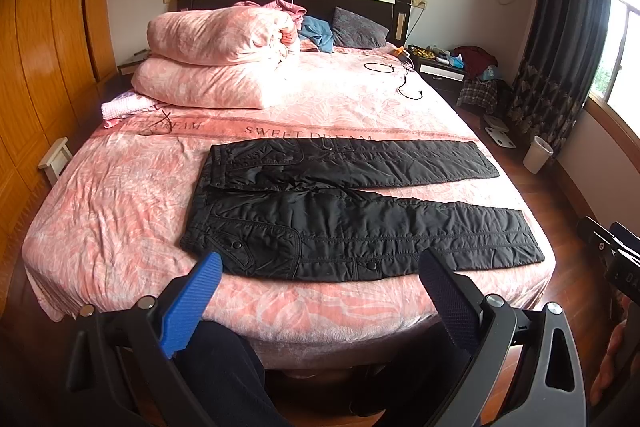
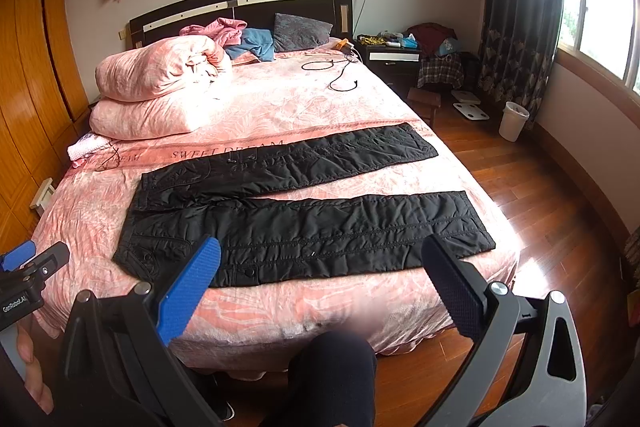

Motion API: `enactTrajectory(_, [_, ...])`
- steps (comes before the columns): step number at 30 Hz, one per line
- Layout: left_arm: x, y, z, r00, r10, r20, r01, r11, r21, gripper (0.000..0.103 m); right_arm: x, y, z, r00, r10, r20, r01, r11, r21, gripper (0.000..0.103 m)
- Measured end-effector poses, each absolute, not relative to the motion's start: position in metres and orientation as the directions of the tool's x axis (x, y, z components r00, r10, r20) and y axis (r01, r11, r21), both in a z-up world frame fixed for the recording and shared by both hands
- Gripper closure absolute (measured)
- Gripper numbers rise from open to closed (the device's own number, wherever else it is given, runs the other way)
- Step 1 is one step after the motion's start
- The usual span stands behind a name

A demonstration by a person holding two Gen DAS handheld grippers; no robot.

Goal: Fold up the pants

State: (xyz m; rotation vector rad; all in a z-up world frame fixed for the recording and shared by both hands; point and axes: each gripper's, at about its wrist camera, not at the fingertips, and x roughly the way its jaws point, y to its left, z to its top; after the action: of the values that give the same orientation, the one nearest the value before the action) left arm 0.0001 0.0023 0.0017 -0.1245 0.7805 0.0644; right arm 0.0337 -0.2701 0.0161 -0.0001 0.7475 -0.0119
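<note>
1. The black quilted pants point(image 1: 344, 211) are laid flat across the near end of the bed point(image 1: 120, 195), waistband to the left, both legs spread apart and unfolded.
2. The left gripper point(image 1: 320, 287) is held short of the bed edge, jaws wide apart, nothing gripped.
3. The right gripper point(image 2: 322, 279) is likewise held wide open and empty.
4. No fold appears begun; the approach is judged in hand.
5. Next, the near leg's edge would likely be grasped at waistband and hem, then carried over the far leg.
</note>
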Motion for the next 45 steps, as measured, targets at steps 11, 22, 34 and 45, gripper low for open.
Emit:
enactTrajectory(11, [-0.002,0.001,-0.004,0.708,0.014,-0.706,-0.104,0.991,-0.084,0.004,0.035,-0.272,0.017,0.731,-0.011,-0.682,0.011,1.000,-0.004,0.002])
enactTrajectory(22, [-0.003,0.001,-0.005,0.707,0.014,-0.707,-0.105,0.991,-0.085,0.004,0.035,-0.271,0.013,0.733,-0.014,-0.681,0.013,1.000,-0.007,0.002])
enactTrajectory(34, [0.001,0.007,-0.015,0.702,-0.010,-0.712,-0.086,0.991,-0.099,0.004,0.033,-0.270,0.006,0.730,-0.012,-0.683,0.007,1.000,-0.009,0.002])
enactTrajectory(45, [0.069,0.152,-0.145,0.508,-0.183,-0.841,-0.186,0.931,-0.315,0.004,0.102,-0.318,-0.063,0.623,0.158,-0.766,-0.046,0.985,0.166,0.002])
